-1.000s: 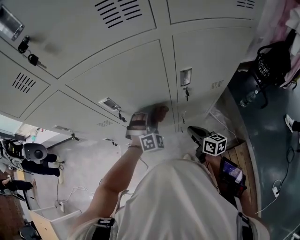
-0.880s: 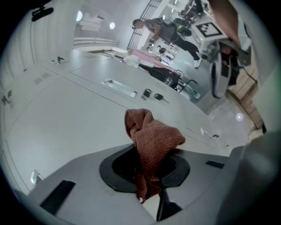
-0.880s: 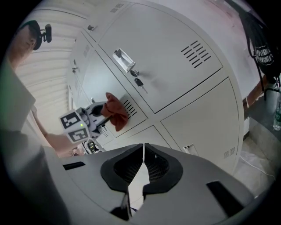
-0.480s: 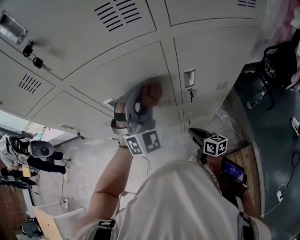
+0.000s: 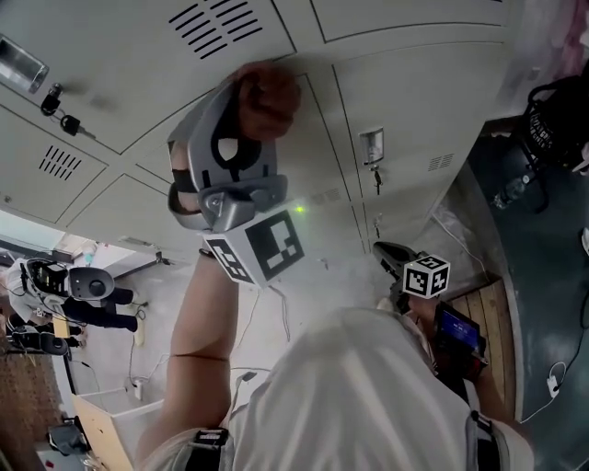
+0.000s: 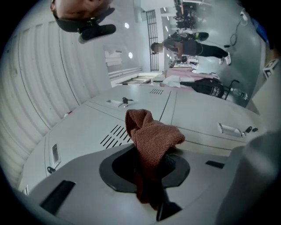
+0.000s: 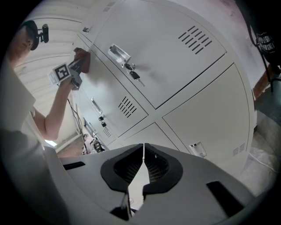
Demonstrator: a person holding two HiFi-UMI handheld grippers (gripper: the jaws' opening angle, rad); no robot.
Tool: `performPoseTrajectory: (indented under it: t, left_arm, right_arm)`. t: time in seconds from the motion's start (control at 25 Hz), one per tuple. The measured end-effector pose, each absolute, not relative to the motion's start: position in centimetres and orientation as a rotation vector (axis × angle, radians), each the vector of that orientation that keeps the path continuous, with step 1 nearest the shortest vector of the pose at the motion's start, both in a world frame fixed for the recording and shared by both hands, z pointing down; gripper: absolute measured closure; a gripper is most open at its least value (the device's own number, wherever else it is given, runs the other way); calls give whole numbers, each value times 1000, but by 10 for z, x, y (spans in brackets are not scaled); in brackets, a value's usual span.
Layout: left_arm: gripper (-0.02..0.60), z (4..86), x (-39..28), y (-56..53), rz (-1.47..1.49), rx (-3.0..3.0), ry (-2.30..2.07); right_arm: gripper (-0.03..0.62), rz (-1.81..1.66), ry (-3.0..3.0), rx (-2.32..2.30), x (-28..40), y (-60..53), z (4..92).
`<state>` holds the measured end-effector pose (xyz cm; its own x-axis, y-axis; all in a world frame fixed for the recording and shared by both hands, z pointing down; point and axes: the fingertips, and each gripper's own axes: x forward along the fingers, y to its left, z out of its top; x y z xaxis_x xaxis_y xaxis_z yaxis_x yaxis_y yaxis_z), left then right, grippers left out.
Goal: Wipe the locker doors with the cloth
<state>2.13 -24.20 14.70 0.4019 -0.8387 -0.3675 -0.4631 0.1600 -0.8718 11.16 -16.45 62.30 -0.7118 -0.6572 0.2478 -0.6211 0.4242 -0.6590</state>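
Clamps a rust-brown cloth (image 6: 151, 138) in the left claw (image 6: 150, 176), with the jaws pinched on its lower folds and a bunched knot poking out past them. Holds that claw high on an outstretched arm (image 5: 207, 322), with the cloth up against the grey locker doors (image 5: 414, 101), near the corner of 1 door and not far from a slotted vent (image 5: 207, 23). Carries the right claw (image 7: 143, 154) close to the body and well apart from the cloth, jaws drawn together to a hairline slit with nothing between them. Aims it at the lockers, toward 1 door with a recessed handle (image 7: 119, 53) and a key (image 7: 134, 74) hanging from its lock. Shows more keys (image 5: 57, 103) dangling from another lock at the head view's left edge.
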Motion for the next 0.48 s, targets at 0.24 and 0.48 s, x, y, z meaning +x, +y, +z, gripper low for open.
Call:
performPoseTrajectory:
  t: [0.24, 0.48]
  left_arm:
    - [502, 222, 59, -247, -490, -1438, 1112]
    - [502, 320, 67, -250, -603, -1557, 1048]
  right_arm:
    - [574, -1183, 2605, -1168, 115, -163, 626]
    - [574, -1216, 2609, -1199, 131, -154, 638]
